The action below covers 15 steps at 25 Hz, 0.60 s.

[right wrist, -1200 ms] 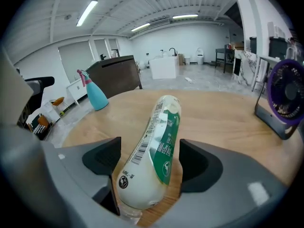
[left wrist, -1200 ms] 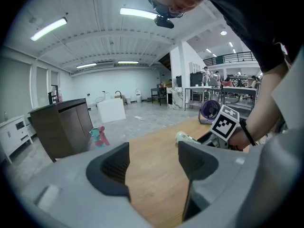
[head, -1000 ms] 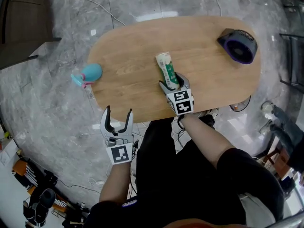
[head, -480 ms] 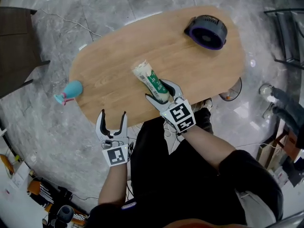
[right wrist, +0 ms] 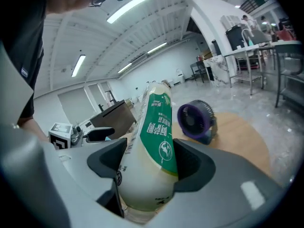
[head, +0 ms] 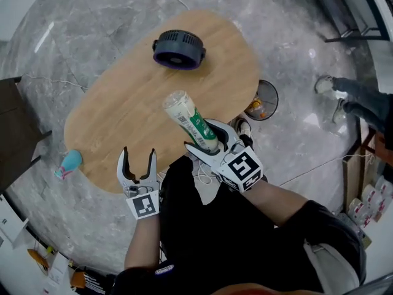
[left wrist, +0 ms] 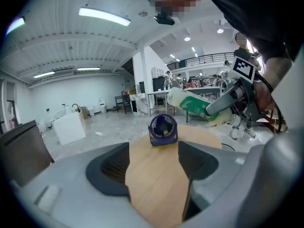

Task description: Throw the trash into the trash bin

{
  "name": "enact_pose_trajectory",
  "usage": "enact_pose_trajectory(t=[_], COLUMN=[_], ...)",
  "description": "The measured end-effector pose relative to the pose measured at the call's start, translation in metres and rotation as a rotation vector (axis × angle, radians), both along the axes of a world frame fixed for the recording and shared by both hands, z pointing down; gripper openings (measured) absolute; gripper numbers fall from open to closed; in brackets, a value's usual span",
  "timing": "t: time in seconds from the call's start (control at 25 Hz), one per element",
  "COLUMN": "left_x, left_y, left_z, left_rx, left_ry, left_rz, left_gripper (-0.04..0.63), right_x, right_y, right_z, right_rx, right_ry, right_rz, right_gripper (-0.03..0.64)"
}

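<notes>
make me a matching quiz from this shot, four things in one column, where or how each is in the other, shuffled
1. bottle
2. fan
3. trash bin
4. left gripper

A. on the floor beside the table
B. open, holding nothing
C. standing on the table
D. clamped in the right gripper

Pairs: 1-D, 2-C, 3-A, 4-B
</notes>
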<state>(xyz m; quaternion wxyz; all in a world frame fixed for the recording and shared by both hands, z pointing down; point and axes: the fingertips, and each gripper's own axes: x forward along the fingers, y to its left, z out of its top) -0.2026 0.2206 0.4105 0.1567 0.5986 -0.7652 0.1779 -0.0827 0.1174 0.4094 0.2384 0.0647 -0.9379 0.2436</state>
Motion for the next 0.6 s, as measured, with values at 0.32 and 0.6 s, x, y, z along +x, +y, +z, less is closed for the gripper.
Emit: enact_pose_trajectory(t=[0.32, 0.6], left_x=[0.104, 0.177], left_y=[-0.120, -0.192], left_z=[-0.003, 0.008], left_rx=[0.007, -0.038], left_ry=[0.001, 0.007], left_rz=[0.185, 0.339], left_gripper=[0.330, 0.330], right_x=[0.133, 0.231], right_y=[-0.112, -0.172], right_z=[0.003, 0.025], right_rx=[0.014, -0.004], right_ry=[0.015, 0.048], right_rz=[0.234, 0.421], right_gripper=[0.330, 0.330])
